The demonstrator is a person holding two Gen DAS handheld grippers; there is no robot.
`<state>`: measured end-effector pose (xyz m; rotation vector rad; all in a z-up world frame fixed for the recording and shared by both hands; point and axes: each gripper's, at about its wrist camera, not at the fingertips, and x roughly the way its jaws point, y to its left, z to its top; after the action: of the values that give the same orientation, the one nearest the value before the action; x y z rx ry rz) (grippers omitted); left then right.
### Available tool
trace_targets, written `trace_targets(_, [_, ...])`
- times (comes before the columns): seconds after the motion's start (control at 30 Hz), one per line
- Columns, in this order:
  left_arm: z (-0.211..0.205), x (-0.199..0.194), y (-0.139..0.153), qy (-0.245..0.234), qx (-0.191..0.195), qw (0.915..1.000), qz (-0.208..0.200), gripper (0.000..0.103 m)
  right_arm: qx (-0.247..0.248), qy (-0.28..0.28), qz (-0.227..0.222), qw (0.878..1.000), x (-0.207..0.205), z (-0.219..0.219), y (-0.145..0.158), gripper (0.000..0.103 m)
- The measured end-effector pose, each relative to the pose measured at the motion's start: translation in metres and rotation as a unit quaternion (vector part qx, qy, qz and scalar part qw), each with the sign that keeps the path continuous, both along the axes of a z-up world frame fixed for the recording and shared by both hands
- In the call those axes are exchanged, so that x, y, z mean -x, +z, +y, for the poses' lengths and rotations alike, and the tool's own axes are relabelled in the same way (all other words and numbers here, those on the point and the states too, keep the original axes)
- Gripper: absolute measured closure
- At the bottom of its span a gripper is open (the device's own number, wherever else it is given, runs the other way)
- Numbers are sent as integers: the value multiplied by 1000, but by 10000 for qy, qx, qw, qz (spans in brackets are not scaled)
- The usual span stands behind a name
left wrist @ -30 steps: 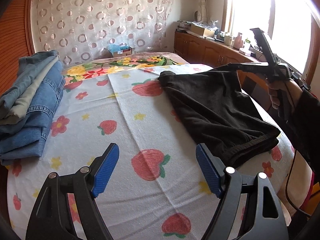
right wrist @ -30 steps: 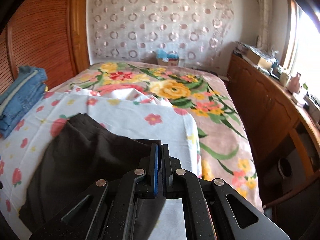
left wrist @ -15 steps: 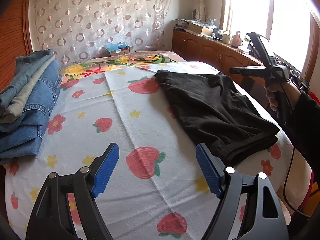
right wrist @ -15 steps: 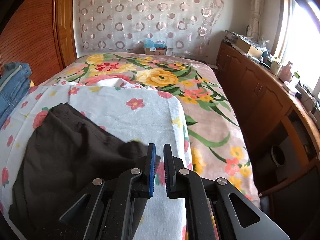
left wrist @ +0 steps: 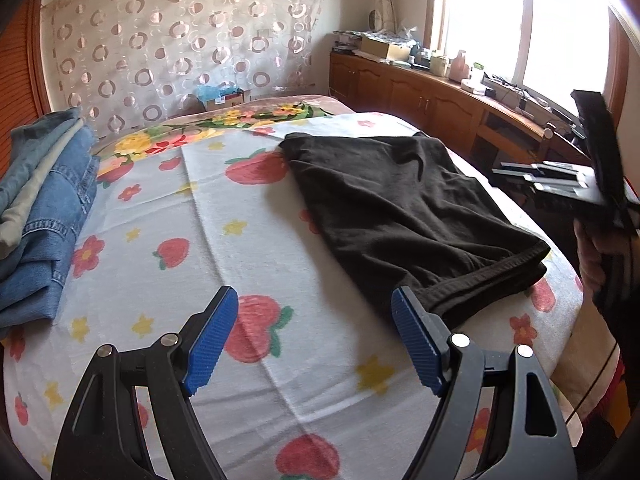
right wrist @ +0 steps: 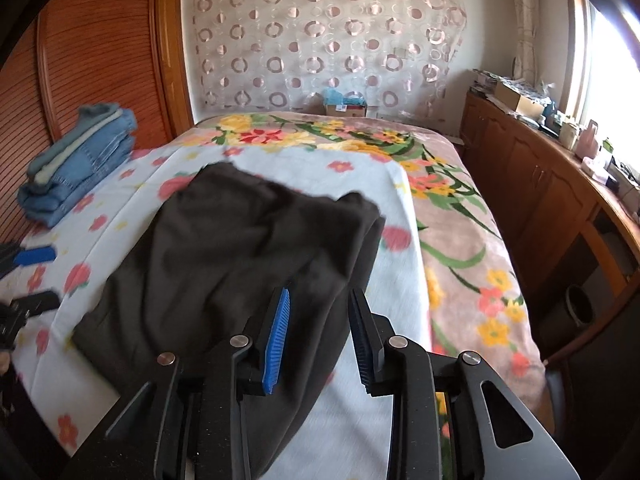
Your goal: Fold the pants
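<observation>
Although the black pants already lie folded into a compact rectangle on the right half of the bed, the job looks not quite closed out. They rest flat on the strawberry-print sheet, waistband edge at the near right corner, doubled layers showing along that edge. In the right wrist view the far right corner of the fabric sits a little humped and rumpled, so a smoothing pass or one more fold may be left; I cannot tell which the person intends.

The left hand-held gripper hovers over bare sheet near the pants' near edge, its blue pads wide apart and holding nothing. The right hand-held gripper hangs above the right side of the pants, jaws parted with a clear gap between them, no cloth pinched.

A stack of folded jeans sits at the far left of the bed, well apart from the black pair. Judging by that pile, moving the black pants onto it would likely finish things.
</observation>
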<state>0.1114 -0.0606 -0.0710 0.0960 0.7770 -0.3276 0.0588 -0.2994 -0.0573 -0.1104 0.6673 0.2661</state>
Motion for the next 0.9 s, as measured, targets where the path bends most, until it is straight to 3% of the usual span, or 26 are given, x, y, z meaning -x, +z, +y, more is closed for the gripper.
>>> trace_targets(0.13, [-10,-2,0,-83,-49,10000,12,23,-9,36,35,10000,24,1,-4,71])
trace_targets(0.27, [-19,-6,-3,-157,-70,9998,75,23,52,-155,91,9998,40,-1,-10,60])
trace_targets(0.4, [-28,-10,-9,-229,-113,9995,177,23,192,-309,163,9992,49,1,-16,59])
trace_targets(0.8, [-35,-13,-23,-247,-130,9989,373,23,-79,-284,114,9995,62,1,-21,59])
trace_targets(0.87, [-35,-11,-22,-255,-119,9990,344,27,-200,-242,91,9995,67,0,-21,59])
trace_targets(0.9, [-35,-9,-21,-295,-74,9989,344,33,-231,-234,69,9994,70,-2,-20,59])
